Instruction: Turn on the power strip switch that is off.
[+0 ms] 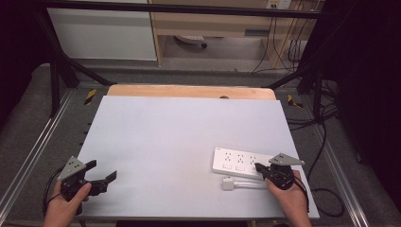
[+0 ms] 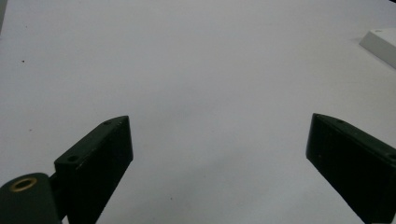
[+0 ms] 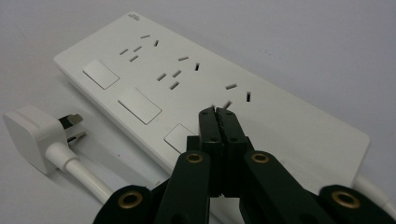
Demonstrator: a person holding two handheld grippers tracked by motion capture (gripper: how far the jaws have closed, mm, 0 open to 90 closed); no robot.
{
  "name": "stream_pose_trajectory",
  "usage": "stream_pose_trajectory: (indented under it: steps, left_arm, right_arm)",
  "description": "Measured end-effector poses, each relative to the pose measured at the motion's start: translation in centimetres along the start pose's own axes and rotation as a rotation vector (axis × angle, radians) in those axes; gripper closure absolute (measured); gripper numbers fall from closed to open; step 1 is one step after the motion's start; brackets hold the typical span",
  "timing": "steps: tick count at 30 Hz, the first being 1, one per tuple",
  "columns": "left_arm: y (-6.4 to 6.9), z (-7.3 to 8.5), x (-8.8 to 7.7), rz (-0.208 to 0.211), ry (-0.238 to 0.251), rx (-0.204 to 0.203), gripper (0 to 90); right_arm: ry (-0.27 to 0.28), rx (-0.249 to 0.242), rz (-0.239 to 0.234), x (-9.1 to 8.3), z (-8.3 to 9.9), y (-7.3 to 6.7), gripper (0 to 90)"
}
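Note:
A white power strip (image 1: 238,161) (image 3: 196,88) with three socket groups and three switches lies at the right front of the pale table (image 1: 179,137). Its white plug (image 1: 228,184) (image 3: 32,135) and cable lie loose just in front of it. My right gripper (image 1: 258,167) (image 3: 218,113) hovers over the strip's near end, jaws pressed together with nothing between them. At the table's left front, my left gripper (image 1: 101,171) (image 2: 219,149) is held open above bare table. A corner of the strip (image 2: 380,44) is at the upper right of the left gripper view.
The table's far edge shows a wooden board (image 1: 189,91). Metal frame rails (image 1: 28,156) run along both sides, and dark cables (image 1: 326,142) lie on the floor to the right. A wooden shelf unit (image 1: 213,28) stands beyond the table.

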State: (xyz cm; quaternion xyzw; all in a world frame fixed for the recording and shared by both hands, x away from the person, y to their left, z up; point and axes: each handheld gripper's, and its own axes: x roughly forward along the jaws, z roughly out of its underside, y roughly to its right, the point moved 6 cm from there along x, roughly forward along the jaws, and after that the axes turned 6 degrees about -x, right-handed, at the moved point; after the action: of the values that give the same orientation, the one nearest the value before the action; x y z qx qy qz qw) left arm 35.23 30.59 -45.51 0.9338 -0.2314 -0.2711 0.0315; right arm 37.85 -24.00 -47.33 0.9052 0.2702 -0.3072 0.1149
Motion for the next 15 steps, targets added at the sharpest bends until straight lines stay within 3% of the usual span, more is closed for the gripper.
stream_pose_trajectory:
  steps: [15]
  left_arm:
    - [-0.05,0.06,0.01,-0.001,-0.005,0.001,7.5]
  right_arm:
    - [-0.016,-0.001,0.000,0.01,0.20,0.00,90.0]
